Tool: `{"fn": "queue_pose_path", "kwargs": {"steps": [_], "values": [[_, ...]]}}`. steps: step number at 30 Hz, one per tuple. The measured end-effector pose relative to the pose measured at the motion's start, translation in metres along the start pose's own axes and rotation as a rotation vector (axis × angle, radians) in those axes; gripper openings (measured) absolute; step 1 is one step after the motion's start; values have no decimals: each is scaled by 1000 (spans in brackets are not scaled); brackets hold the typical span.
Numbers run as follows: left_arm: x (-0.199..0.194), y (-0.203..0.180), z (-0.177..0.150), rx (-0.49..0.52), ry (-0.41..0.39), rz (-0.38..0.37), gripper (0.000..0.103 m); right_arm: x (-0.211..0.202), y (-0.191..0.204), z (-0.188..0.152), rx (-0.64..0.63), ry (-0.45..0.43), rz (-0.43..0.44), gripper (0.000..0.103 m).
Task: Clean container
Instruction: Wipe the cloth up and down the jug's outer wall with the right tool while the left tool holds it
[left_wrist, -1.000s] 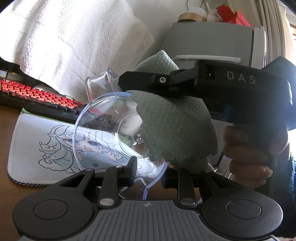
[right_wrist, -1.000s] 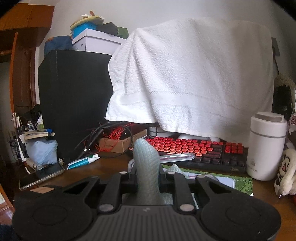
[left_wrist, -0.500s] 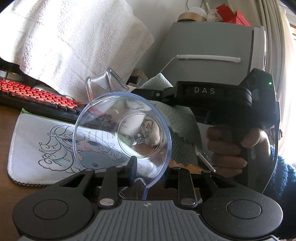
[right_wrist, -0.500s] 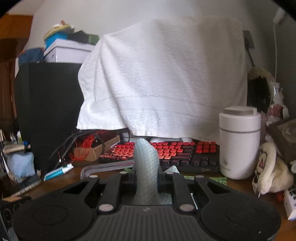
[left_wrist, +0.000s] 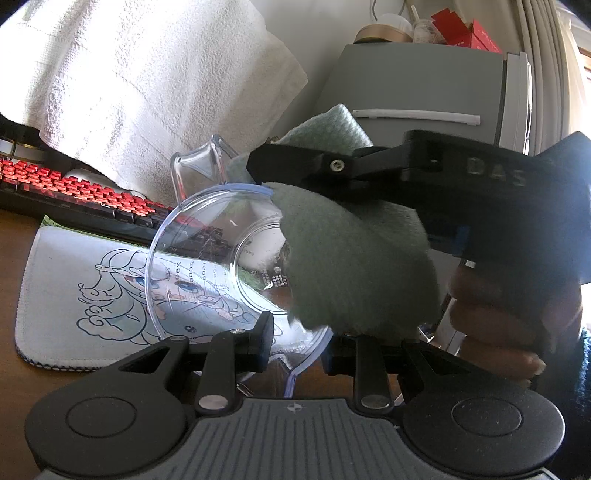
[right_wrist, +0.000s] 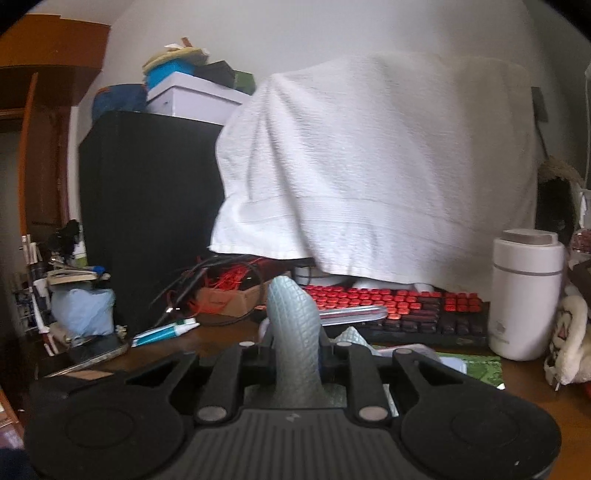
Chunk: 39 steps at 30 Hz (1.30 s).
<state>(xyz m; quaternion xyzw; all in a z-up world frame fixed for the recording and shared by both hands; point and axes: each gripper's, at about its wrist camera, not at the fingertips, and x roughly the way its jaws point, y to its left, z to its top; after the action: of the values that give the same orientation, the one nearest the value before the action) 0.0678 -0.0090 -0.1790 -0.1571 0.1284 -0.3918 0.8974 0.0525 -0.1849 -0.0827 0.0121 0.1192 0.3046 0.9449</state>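
Desk (left_wrist: 14, 266): brown wood under your red-keyed keyboard (left_wrist: 74, 188); white towel (right_wrist: 369, 166) draped behind keyboard.
Left gripper (left_wrist: 295, 347): you clamp the clear container (left_wrist: 207, 266).
Right gripper (right_wrist: 295, 354): you pinch the green cloth (right_wrist: 291, 332).

Bright daylight from window (left_wrist: 581, 44) on right; glare there. Right view dimmer, blurry. Edges bent, corners dark.
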Motion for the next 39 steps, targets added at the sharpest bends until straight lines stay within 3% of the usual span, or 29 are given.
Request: {"fn": "queue_pose_path", "kwargs": {"steps": [4,13,19,30,39], "values": [[1,0,0,1,1,1,26,0,-6,2,-11,4,12,15],[1,-1,-1,3,-1,1,26,4,-47,3,83,-17,-78,14],[0,-1,-1,3,-1,1,26,3,-43,-3,130,-54,-112,16],[1,-2,-2,2,-1,3,26,-11,0,-12,45,-62,23,18],[0,-3,-1,0,-3,4,26,-9,-21,-10,49,-76,-4,14]]}}
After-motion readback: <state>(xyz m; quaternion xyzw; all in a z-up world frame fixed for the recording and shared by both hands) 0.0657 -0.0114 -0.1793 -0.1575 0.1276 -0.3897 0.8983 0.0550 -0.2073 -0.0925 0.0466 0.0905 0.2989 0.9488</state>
